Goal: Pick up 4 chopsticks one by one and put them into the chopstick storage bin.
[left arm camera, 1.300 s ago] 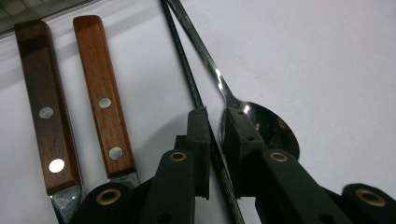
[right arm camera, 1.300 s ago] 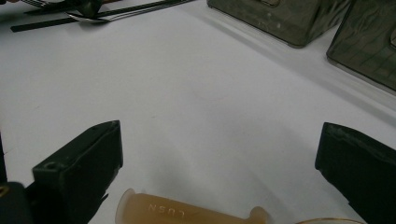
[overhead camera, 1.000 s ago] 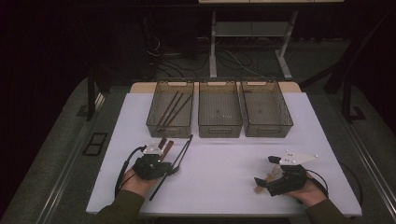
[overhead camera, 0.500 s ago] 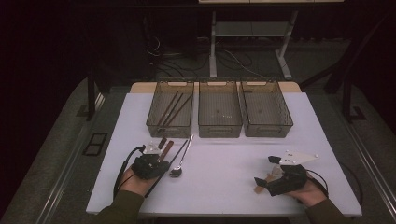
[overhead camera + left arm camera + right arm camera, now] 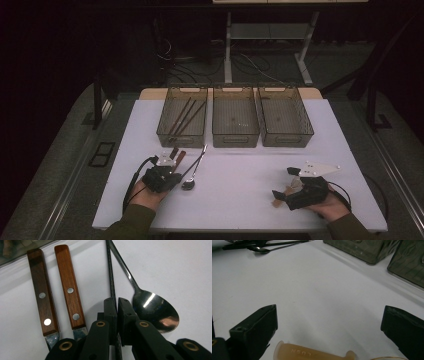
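Since the earlier frame a spoon point(image 5: 155, 311) is lying bare beside the left gripper point(image 5: 117, 303), whose jaws have just been closing and are now pinching a thin black chopstick point(image 5: 111, 277). The grip is sitting near the stick's end, so it is likely to pivot or nudge the spoon and the two wooden-handled knives point(image 5: 71, 290). The right gripper point(image 5: 287, 189) is resting with jaws wide. The white tabletop point(image 5: 320, 130) is carrying three bins point(image 5: 235, 137); beyond, the room is lying dark.
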Tool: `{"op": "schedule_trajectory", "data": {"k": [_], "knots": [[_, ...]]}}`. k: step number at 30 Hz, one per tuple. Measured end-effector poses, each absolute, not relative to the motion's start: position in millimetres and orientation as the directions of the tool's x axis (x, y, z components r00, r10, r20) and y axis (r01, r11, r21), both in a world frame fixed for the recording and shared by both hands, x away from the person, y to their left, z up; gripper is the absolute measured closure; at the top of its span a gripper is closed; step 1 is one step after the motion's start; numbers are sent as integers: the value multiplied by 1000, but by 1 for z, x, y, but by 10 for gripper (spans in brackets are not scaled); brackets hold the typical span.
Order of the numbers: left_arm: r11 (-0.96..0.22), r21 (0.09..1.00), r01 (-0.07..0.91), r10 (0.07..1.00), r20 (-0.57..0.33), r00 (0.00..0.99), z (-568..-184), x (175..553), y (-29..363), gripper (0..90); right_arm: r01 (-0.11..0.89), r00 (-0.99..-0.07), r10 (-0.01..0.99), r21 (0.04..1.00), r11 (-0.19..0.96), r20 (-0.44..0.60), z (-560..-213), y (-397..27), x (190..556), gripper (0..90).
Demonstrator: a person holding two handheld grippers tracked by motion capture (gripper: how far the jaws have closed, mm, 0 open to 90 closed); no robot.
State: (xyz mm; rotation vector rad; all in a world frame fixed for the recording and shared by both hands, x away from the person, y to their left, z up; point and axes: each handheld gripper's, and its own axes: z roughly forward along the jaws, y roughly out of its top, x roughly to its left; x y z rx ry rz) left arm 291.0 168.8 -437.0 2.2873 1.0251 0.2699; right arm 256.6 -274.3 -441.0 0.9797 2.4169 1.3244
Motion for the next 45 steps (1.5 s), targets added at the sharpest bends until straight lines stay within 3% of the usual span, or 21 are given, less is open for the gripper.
{"op": "schedule_trajectory", "data": {"k": [15, 45], "knots": [[-503, 620, 602, 727, -73, 682, -435, 291, 169, 858, 448, -754, 645, 814, 369, 123, -441, -275, 257, 11], [-378, 769, 516, 669, -159, 726, -411, 291, 177, 858, 447, -756, 643, 813, 374, 120, -441, -274, 257, 11]]}}
